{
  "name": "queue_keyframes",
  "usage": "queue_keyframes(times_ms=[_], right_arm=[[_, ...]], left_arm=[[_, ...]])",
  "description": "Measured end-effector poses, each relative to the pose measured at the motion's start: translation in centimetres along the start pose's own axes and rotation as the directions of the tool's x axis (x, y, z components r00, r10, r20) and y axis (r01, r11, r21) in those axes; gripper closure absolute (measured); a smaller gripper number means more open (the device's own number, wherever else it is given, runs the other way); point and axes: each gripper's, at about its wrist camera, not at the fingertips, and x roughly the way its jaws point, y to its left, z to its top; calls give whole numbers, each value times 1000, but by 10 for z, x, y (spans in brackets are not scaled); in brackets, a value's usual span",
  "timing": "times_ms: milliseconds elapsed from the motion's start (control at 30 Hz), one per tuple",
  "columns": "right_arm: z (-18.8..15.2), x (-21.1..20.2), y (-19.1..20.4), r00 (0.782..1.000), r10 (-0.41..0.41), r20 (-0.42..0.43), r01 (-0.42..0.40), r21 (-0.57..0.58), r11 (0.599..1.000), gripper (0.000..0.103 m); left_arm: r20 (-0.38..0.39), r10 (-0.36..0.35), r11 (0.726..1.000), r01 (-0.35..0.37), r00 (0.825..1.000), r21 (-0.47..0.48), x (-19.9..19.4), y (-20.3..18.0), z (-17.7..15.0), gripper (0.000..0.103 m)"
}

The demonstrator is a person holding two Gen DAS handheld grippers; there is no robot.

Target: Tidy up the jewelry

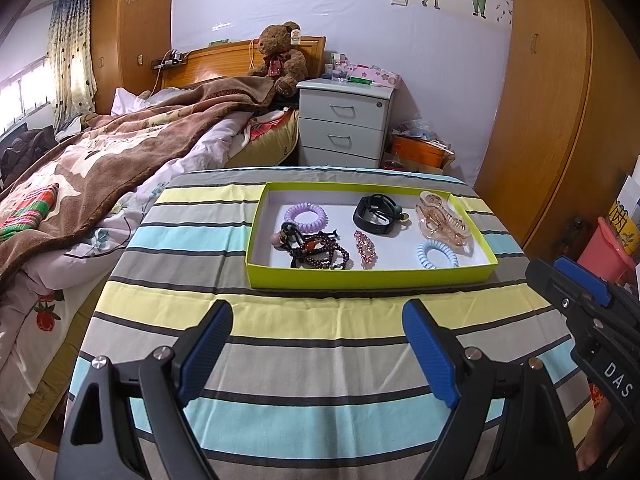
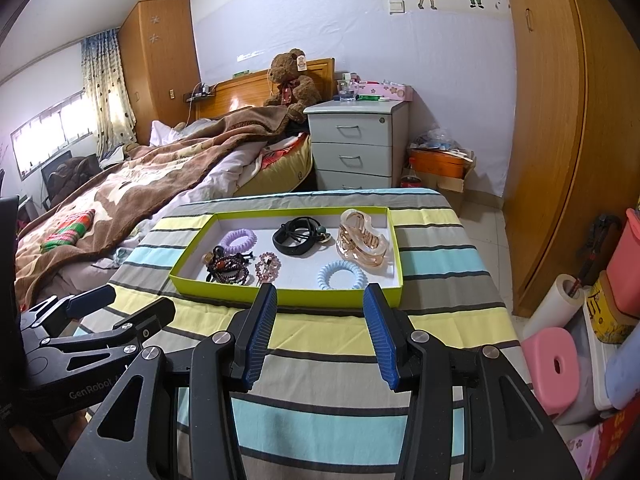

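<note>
A shallow lime-green tray [image 1: 360, 278] [image 2: 224, 292] lies on the striped tablecloth. Inside it are a purple coil hair tie [image 1: 305, 216] [image 2: 239, 239], a black strap with a bead [image 1: 378, 214] [image 2: 299, 238], a clear amber claw clip [image 1: 440, 220] [image 2: 362, 242], a light-blue coil tie [image 1: 437, 254] [image 2: 341, 275], a pink rhinestone clip [image 1: 366, 254] [image 2: 267, 266] and a tangle of dark bead bracelets [image 1: 316, 250] [image 2: 228, 264]. My left gripper [image 1: 318, 316] hovers open in front of the tray, nothing between its fingers. My right gripper [image 2: 320, 300] is open at the tray's near edge, holding nothing.
A bed with a brown blanket [image 1: 100, 168] runs along the left. Behind the table stand a grey drawer unit [image 1: 344, 124] and an orange box [image 1: 418, 152]. Wooden wardrobes [image 2: 548, 120] line the right, with a pink stool [image 2: 554, 364] and bins below.
</note>
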Motion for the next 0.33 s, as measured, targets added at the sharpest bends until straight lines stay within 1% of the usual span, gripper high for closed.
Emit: queue_keyframes(times_ms=[333], right_arm=[[0,0,0,1000,1,0,-1,0,1000,57]], left_arm=[[-1,4,1000,-4,1000,0,0,1,-1,15]])
